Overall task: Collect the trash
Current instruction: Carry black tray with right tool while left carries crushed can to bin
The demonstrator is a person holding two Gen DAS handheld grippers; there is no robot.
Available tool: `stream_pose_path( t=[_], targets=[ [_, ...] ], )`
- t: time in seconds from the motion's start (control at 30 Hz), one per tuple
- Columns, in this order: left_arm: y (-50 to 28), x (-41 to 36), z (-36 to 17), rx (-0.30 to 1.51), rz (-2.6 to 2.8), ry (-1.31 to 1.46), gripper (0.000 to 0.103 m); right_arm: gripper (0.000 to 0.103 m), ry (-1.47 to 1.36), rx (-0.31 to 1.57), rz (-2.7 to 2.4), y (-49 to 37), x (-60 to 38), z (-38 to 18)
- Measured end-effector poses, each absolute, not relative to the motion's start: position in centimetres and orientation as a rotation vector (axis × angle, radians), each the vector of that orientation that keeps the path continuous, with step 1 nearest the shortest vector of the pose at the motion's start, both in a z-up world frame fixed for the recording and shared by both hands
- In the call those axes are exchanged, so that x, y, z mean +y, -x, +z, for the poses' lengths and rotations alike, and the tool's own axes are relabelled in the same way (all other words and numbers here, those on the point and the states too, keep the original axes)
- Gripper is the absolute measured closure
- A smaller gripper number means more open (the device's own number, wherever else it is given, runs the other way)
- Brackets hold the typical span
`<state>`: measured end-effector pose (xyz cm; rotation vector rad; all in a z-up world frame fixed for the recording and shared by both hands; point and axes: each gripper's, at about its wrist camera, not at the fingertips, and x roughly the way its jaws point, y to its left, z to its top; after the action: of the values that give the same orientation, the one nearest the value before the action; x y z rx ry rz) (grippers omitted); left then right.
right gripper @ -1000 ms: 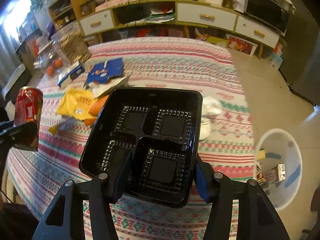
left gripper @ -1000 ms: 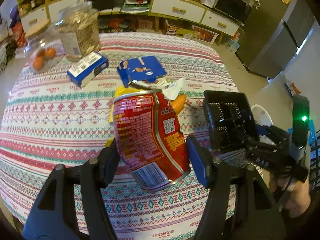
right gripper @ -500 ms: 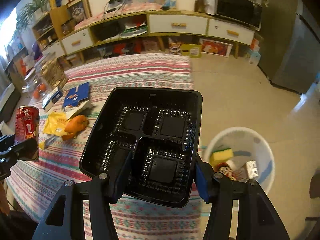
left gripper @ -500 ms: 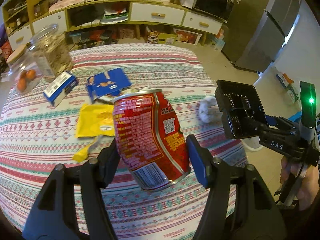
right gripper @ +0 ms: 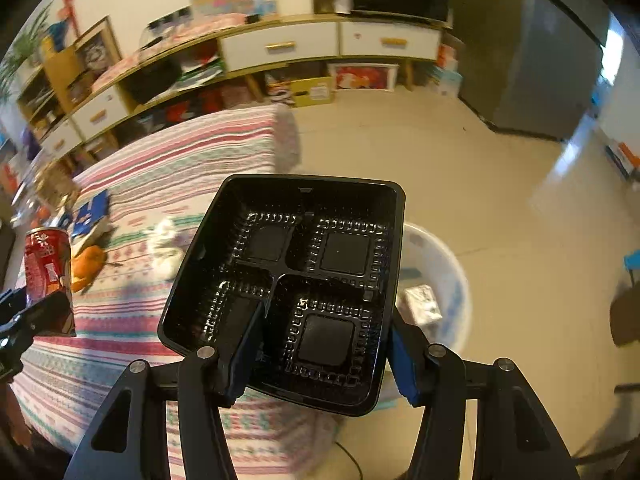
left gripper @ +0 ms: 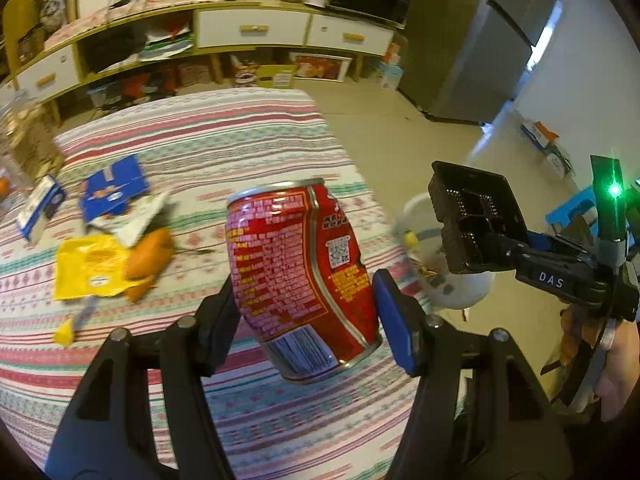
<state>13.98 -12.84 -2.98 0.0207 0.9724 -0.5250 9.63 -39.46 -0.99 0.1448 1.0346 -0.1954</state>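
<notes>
My left gripper (left gripper: 304,320) is shut on a dented red drink can (left gripper: 300,276) and holds it above the striped table (left gripper: 224,152). My right gripper (right gripper: 320,344) is shut on a black plastic food tray (right gripper: 296,280), held over a white trash bin (right gripper: 444,276) on the floor beside the table. The tray (left gripper: 476,220) and bin (left gripper: 448,284) also show at the right of the left wrist view. The can (right gripper: 48,260) shows at the left of the right wrist view. Trash lies in the bin.
On the table lie a yellow wrapper (left gripper: 88,268), an orange peel (left gripper: 148,256), a torn blue box (left gripper: 114,188), a blue-white carton (left gripper: 40,208) and a crumpled tissue (right gripper: 164,240). A shelf unit (left gripper: 240,36) and a grey fridge (left gripper: 480,56) stand behind.
Both grippers swung right toward the table's edge. The black tray moved from above the table to above the white bin. The can stayed gripped.
</notes>
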Motion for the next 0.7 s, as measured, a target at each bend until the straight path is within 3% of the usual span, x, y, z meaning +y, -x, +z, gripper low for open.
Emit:
stream_pose_path(
  t=[0.4, 0.7],
  targets=[
    [-13.5, -21.9, -4.9, 0.982, -0.662, -0.033, 0.038, 0.044, -0.203, 1.055, -0.287, -5.8, -45.5, -1.6],
    [-13.3, -24.6, -5.8, 1.0, -0.678, -0.008, 0.038, 0.043, -0.291, 1.054, -0.292, -5.9, -47.9, -2.9]
  ],
)
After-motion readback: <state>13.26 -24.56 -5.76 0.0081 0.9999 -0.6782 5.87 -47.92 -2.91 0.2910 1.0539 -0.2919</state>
